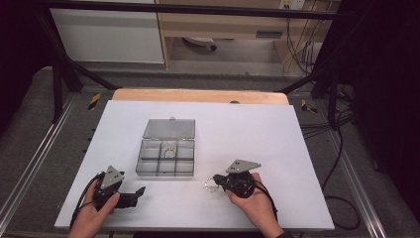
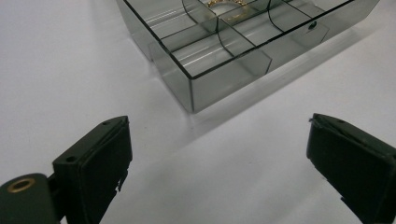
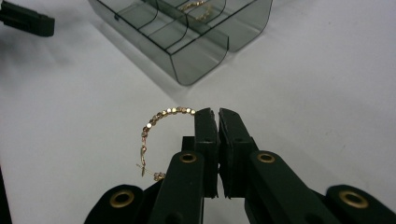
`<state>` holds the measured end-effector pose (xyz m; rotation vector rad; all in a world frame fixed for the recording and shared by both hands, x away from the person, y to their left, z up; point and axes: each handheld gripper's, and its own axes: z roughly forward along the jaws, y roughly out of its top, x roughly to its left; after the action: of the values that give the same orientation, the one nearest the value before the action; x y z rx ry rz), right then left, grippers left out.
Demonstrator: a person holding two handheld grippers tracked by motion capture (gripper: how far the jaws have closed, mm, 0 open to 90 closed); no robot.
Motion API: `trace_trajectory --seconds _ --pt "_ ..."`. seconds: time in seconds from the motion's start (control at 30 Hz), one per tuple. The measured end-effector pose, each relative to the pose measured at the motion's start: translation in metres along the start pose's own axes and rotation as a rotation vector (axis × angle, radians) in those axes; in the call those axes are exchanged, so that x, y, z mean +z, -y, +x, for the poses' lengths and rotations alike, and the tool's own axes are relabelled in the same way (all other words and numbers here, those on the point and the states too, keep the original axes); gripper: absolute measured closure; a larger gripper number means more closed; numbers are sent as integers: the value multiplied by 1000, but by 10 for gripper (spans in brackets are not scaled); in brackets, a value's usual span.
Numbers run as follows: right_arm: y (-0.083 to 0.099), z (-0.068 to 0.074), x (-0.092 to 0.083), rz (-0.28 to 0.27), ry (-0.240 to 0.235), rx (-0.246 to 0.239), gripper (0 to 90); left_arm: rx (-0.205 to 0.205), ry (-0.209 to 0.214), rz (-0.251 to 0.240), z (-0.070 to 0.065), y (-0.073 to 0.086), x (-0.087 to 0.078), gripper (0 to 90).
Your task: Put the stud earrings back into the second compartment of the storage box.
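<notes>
The right gripper (image 3: pixel 218 114) sits near the front edge of the white table (image 1: pixel 257 129), right of its middle, held low in the person's right hand (image 1: pixel 255 201) with the grey plate on top and the jaws pointing left toward the box. Its jaws are pressed together on a gold bracelet (image 3: pixel 161 128), a chain of small beads that arcs out to the left of the jaw tips; whether it hangs just above the table or touches it cannot be told. In the high view the bracelet (image 1: pixel 212 184) lies just beyond the front right corner of the box.

The left gripper (image 2: pixel 219 154) rests near the front left corner of the table, gripped by the left hand (image 1: pixel 94 210), its jaws spread wide with nothing between them, aimed at the box.

The clear compartment box (image 1: pixel 165 157) stands near the table's middle, its lid (image 1: pixel 169 128) folded back flat. Another gold ring-shaped piece (image 1: pixel 169 152) lies in its middle compartment of the back row.
</notes>
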<state>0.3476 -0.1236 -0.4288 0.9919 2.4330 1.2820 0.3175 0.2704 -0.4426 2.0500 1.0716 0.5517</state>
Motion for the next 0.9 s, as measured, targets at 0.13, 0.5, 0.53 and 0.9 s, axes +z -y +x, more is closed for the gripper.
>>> trace_trajectory --seconds 0.13,0.5,0.53,0.9 --pt "-18 -5 0 -39 6 25 875 -3 -2 -4 1 0 -1 72" --pt "-78 -10 0 -79 63 -14 875 -2 -3 0 0 0 1 72" --pt "-83 -11 2 -82 63 -18 875 -3 -3 0 0 0 1 72" --pt "-116 -7 24 -96 66 -27 875 -1 -1 -1 0 -1 1 72"
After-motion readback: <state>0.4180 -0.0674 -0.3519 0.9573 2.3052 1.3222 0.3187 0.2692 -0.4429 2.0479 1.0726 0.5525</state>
